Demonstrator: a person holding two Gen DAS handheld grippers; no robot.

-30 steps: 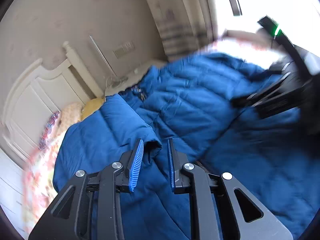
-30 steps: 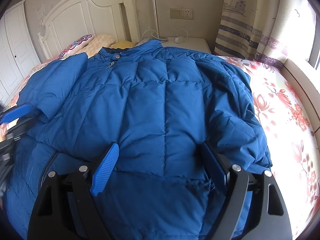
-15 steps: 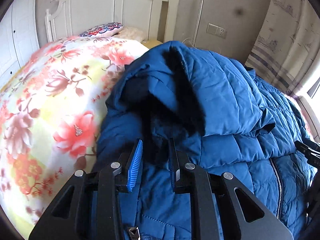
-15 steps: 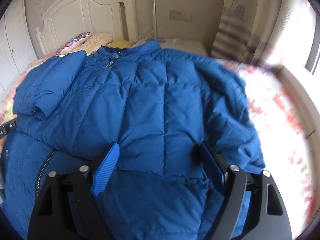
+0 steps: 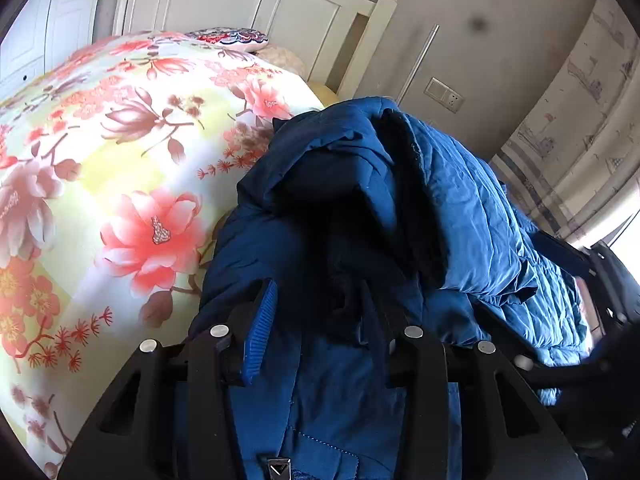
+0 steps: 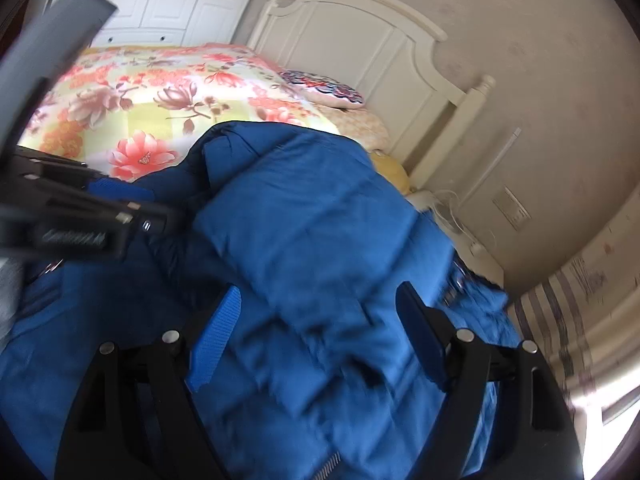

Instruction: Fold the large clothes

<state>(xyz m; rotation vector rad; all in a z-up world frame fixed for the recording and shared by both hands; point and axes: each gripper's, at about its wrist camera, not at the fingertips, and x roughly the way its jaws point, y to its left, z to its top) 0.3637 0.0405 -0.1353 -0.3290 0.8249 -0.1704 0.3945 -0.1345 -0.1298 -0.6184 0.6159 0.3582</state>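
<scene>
A large blue quilted down jacket (image 5: 472, 216) lies on the bed, its left sleeve folded over the body; it also fills the right wrist view (image 6: 320, 240). My left gripper (image 5: 316, 320) is open, its jaws standing around the jacket's left edge below the folded sleeve, with fabric between them. My right gripper (image 6: 316, 328) is wide open, low over the jacket's body. The left gripper also shows at the left of the right wrist view (image 6: 104, 208), and the right gripper is a dark shape at the right edge of the left wrist view (image 5: 604, 280).
The floral bedspread (image 5: 120, 168) spreads to the left of the jacket. A white headboard (image 6: 360, 32), pillows (image 6: 324, 88) and a nightstand with cables (image 6: 448, 208) stand behind. Striped curtains (image 6: 560, 320) and a bright window are on the right.
My left gripper has opened wider and moved in low on the jacket's left edge. My right gripper has swung left toward the folded sleeve, still open.
</scene>
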